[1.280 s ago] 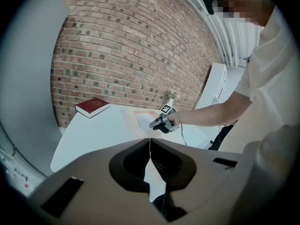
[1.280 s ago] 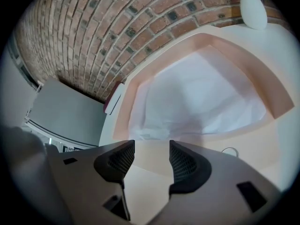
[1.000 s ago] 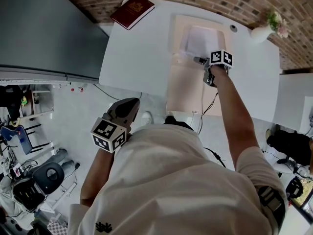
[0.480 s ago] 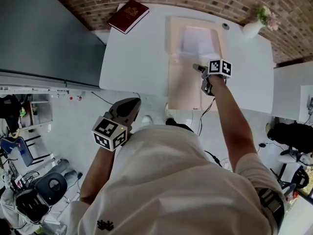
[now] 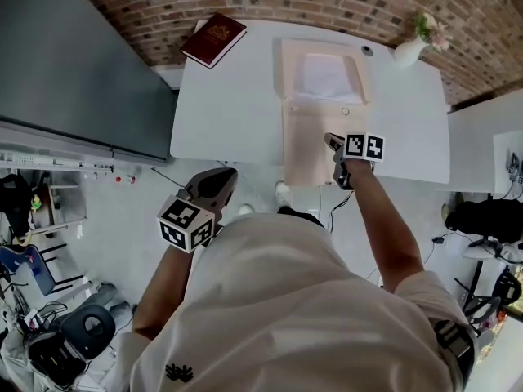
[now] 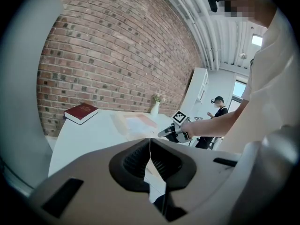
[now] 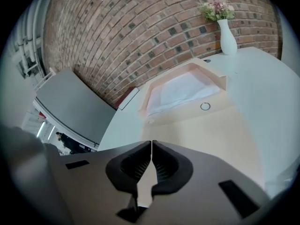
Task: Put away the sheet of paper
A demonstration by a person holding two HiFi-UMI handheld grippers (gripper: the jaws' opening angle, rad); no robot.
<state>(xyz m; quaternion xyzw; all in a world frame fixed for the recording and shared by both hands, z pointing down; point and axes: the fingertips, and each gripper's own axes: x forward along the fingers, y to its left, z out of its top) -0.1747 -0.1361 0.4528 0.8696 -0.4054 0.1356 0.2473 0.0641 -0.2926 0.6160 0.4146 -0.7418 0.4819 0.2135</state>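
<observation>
The paper (image 5: 327,78) lies in the far half of the open folder (image 5: 309,141), at 12 o'clock from my right gripper (image 5: 331,142). Its jaws are pressed together over the near flap, with nothing I can see between them. To close the folder, I'd catch the flap's edge and swing it up low. My left gripper (image 5: 219,180) hangs at 7 o'clock, jaws together, empty. The book (image 5: 213,38) at 10 and the vase (image 5: 407,51) at 1 sit clear.
</observation>
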